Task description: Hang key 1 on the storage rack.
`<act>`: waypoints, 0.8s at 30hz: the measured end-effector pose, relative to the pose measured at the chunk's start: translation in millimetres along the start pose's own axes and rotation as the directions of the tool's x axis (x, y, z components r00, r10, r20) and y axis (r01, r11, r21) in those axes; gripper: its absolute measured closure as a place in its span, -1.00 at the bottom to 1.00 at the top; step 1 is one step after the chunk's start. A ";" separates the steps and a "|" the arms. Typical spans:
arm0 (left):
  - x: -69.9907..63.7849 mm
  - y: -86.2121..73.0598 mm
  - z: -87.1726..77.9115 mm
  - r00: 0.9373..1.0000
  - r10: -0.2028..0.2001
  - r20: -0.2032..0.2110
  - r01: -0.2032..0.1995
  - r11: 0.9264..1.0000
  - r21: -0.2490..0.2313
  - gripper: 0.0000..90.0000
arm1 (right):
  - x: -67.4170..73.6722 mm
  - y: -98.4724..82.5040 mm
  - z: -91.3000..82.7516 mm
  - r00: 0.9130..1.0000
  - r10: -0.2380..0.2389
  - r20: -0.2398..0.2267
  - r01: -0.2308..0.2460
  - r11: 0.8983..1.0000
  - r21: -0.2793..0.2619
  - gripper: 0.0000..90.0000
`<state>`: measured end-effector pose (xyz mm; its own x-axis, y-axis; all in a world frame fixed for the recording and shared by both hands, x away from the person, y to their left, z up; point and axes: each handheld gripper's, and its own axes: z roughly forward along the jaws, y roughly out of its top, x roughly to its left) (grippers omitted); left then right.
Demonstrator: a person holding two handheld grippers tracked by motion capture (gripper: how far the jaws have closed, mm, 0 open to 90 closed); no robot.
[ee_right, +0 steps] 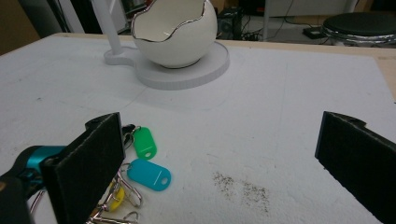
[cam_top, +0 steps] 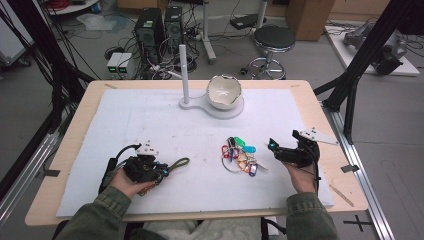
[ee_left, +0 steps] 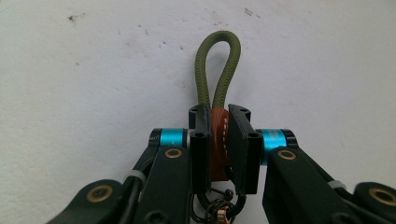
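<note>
My left gripper (cam_top: 161, 171) (ee_left: 219, 122) is shut on a keychain: its jaws pinch a brown leather tab (ee_left: 217, 140), and the olive-green cord loop (cam_top: 179, 164) (ee_left: 218, 65) sticks out past the tips onto the white mat. A small metal ring hangs beneath the jaws. My right gripper (cam_top: 272, 146) (ee_right: 219, 154) stands open low over the mat, nothing between its pads. A pile of key rings with coloured tags (cam_top: 240, 154) lies just left of it; green tag (ee_right: 144, 142), blue tag (ee_right: 149, 174).
A white egg-shaped bowl (cam_top: 224, 91) (ee_right: 173, 30) sits on a white stand with an upright post (cam_top: 183, 75) at the mat's far middle. The white mat (cam_top: 150, 120) covers the wooden table. A stool, computers and cables are on the floor beyond.
</note>
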<state>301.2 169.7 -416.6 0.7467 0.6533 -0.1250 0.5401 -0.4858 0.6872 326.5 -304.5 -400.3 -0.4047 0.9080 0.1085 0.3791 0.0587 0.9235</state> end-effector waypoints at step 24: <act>25.4 9.1 -36.7 0.989 -0.146 0.001 0.144 0.977 -0.157 0.78 | 1.0 0.0 -1.5 1.000 0.006 0.009 -0.005 1.000 -0.009 -0.99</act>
<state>310.8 203.2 -387.3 0.6601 0.7169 -0.2243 0.5744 -0.2893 0.7657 324.9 -304.2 -399.6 -0.3952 0.9119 0.1103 0.3738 0.0500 0.9261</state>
